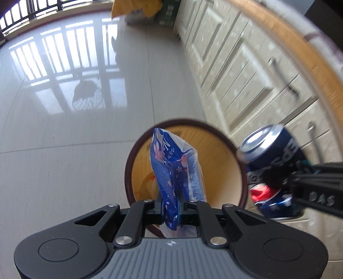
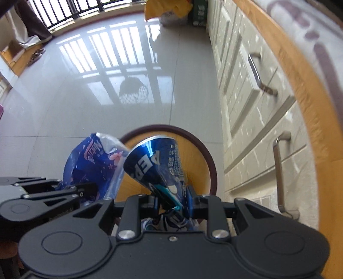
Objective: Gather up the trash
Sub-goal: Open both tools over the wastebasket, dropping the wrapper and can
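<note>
The left gripper (image 1: 171,209) points steeply down with its fingers clamped on a blue wrapper (image 1: 173,169), a crinkled plastic pack printed with pink flowers. In the left wrist view the wrapper stands up from the jaws toward 12 o'clock and overlaps the open mouth of the waste bin (image 1: 243,178), a round container with a dark brown rim and a wood-coloured inner wall. The bin stands on the glossy tiled floor (image 1: 75,139).

The right gripper (image 2: 174,202) also points steeply down. Its fingers pinch a crushed blue cola can (image 2: 158,163), flattened where the jaws hold it. In the right wrist view the can rises toward 11 o'clock over the bin opening, with the bin rim (image 2: 211,169) curving around it at 1 to 3 o'clock. The wrapper and the left gripper appear just beside the can at 9 o'clock. In the left wrist view the can sits at 3 o'clock, just outside the bin rim.

White cabinet drawers (image 2: 253,120) with metal handles (image 2: 280,171) run along the side at 2 to 4 o'clock. A yellow bag (image 1: 137,7) and a green box (image 1: 169,12) stand on the floor at 12 o'clock.
</note>
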Available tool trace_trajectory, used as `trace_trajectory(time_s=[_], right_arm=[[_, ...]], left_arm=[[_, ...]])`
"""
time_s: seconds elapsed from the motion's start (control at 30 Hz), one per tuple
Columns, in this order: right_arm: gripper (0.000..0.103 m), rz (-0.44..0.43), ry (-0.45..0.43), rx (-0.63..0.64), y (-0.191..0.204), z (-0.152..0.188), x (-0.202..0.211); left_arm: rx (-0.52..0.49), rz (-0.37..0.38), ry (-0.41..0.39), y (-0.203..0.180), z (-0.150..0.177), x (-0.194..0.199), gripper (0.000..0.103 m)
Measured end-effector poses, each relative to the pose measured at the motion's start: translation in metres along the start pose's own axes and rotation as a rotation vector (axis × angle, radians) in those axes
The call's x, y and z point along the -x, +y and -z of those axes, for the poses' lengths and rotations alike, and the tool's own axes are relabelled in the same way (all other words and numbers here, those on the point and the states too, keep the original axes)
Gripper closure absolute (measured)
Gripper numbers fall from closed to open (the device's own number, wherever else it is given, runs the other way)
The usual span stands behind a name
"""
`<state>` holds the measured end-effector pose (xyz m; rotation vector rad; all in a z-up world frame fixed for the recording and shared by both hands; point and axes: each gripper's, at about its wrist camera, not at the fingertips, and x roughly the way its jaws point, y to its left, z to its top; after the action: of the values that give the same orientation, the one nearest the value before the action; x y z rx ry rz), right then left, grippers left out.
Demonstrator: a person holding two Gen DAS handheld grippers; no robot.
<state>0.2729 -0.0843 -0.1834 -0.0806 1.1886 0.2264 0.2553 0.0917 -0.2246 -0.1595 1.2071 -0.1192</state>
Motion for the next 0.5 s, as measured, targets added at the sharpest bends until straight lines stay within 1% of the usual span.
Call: trace_trajectory(time_s=[0.13,0.23,0.3,0.37,0.4,0.43,0.5], right_arm=[[0.078,-0.035,0.038,-0.024,-0.008,-0.003,-0.020],[0.078,-0.030,0.056,-0.023,-0.011,-0.004,-0.030],[0.078,-0.031,0.064,-0.035,-0.012,-0.005,-0.035],[0.078,-0.030,0.074,-0.045,-0.014,-0.004,-0.037],[0.078,-0.029,0.077,-0.047,-0.016,-0.004,-0.039],[0.077,-0.028,0.081,-0.047,-0.016,-0.005,-0.042],[0.077,-0.029,0.084,-0.051,-0.018,-0.006,-0.045]], left_arm=[[-0.028,-0.031,0.039,-0.003,-0.004,-0.020,0.092],[-0.038,-0.046,0.054,-0.004,-0.008,-0.030,0.092],[-0.044,-0.064,0.062,-0.006,-0.011,-0.035,0.088],[-0.045,-0.075,0.067,-0.006,-0.014,-0.039,0.088],[-0.044,-0.081,0.071,-0.005,-0.014,-0.042,0.081],[-0.043,-0.088,0.074,-0.005,-0.014,-0.044,0.078],[-0.040,-0.093,0.079,-0.004,-0.014,-0.047,0.065]])
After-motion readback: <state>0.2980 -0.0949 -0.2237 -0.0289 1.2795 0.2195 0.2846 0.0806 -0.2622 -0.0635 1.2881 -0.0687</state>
